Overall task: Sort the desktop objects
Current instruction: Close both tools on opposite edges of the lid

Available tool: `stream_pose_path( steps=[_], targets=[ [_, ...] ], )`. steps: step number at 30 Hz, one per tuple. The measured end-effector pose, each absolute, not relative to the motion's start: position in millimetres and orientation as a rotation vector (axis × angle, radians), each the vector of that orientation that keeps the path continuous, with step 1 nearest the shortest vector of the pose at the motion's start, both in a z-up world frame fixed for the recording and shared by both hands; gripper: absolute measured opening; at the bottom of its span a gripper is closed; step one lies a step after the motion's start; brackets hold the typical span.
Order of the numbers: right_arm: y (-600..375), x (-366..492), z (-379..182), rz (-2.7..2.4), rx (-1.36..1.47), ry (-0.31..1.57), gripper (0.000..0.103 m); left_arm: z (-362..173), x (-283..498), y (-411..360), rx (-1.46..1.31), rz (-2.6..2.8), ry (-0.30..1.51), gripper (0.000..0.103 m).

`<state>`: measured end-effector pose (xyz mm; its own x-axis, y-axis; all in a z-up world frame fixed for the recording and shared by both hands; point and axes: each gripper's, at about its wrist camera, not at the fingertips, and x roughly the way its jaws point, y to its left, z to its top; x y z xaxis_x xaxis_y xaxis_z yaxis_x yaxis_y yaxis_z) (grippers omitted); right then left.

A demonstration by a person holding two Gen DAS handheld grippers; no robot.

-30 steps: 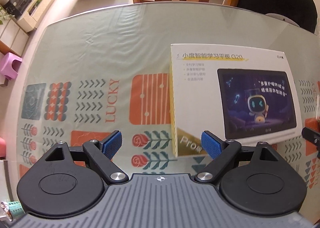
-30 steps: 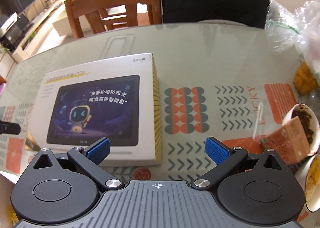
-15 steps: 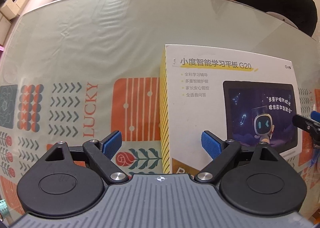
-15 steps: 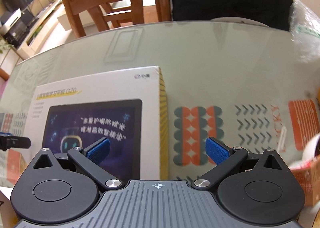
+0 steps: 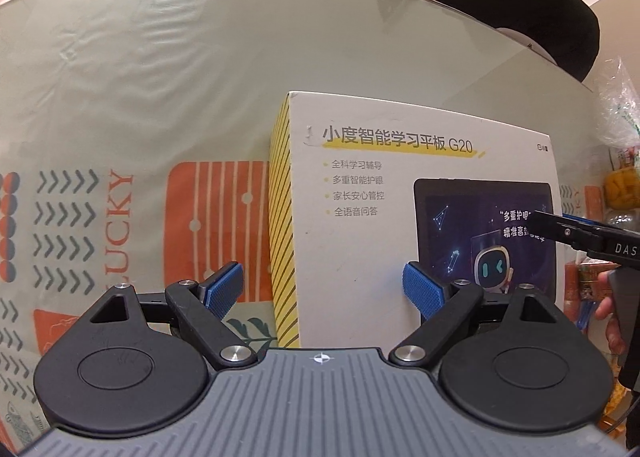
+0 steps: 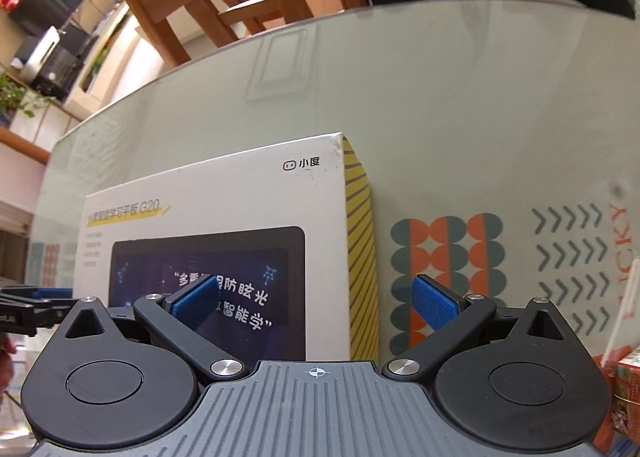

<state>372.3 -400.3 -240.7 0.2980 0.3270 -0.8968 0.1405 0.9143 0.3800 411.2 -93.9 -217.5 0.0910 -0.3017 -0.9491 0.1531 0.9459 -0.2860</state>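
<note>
A white box [image 5: 384, 225] lies flat on the table [image 5: 160, 77]. The left gripper [image 5: 322, 291] and right gripper [image 6: 316, 303] are both wide open, each over one striped side, holding nothing.

Left tool [image 5: 322, 291] — black arms, blue ribbed pads [image 5: 422, 293], silver screws.

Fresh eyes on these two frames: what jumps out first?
The white tablet box with yellow striped sides lies flat mid-table, its left edge between the open left gripper's pads and its right edge between the open right gripper's pads. Underneath, the patterned orange-and-teal tablecloth under glass reads LUCKY.
</note>
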Motion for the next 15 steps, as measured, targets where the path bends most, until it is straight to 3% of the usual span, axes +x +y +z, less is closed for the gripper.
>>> stream_pose_path(
  steps=[15],
  targets=[
    [-417.1,390.0,-268.8,0.287,0.607,1.373,0.103,-238.1,428.9,-91.3,-0.248,-0.464,1.506,0.103]
  ],
)
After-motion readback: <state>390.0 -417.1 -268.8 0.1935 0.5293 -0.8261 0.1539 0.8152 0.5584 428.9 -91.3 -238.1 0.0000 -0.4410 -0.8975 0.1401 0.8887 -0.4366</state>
